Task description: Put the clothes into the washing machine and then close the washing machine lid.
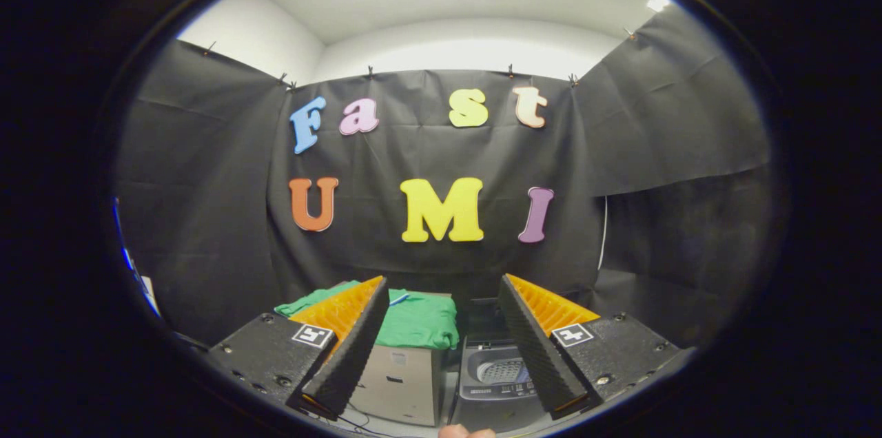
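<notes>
- Gripper (441, 348), lower centre, gapes wide and empty, likely readied for grabbing.
- Green cloth (420, 319) lies on box (403, 383), beyond the fingers, beside the open washing machine (497, 376).

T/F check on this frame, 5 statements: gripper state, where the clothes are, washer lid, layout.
1. The gripper is open, with nothing between its fingers. True.
2. The green clothes are already inside the washing machine. False: they lie folded on top of a box, beside the machine.
3. The washing machine has its lid open, with the drum visible. True.
4. The washing machine stands to the left of the box. False: it stands to the right of it.
5. The fingers press on the green clothes. False: the clothes lie beyond the fingers, untouched.
</notes>
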`<state>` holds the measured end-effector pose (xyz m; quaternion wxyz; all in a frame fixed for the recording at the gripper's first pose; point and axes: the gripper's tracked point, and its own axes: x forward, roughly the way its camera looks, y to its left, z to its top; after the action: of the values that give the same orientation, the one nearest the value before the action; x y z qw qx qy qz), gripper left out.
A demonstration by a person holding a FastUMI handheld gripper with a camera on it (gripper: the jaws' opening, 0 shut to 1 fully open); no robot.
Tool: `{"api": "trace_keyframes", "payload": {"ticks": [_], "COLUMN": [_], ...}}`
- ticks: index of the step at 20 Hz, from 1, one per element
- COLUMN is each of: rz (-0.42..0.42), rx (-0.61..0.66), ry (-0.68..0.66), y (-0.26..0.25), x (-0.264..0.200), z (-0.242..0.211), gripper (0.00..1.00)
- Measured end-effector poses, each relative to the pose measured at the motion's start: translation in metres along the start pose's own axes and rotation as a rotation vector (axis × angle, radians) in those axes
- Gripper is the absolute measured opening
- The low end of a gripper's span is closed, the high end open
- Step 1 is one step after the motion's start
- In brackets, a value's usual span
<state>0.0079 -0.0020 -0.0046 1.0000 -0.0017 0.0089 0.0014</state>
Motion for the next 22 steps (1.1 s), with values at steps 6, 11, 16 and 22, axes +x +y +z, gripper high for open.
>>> {"api": "trace_keyframes", "payload": {"ticks": [6, 11, 16, 22], "rz": [0.022, 0.061, 0.075, 0.089], "rx": [0.013, 0.049, 0.097, 0.091], "ry": [0.037, 0.135, 0.322, 0.550], "y": [0.017, 0.056, 0.097, 0.138], "x": [0.005, 0.031, 0.076, 0.136], "z": [-0.010, -0.024, -0.048, -0.072], "gripper": [1.00, 1.00, 1.00, 1.00]}}
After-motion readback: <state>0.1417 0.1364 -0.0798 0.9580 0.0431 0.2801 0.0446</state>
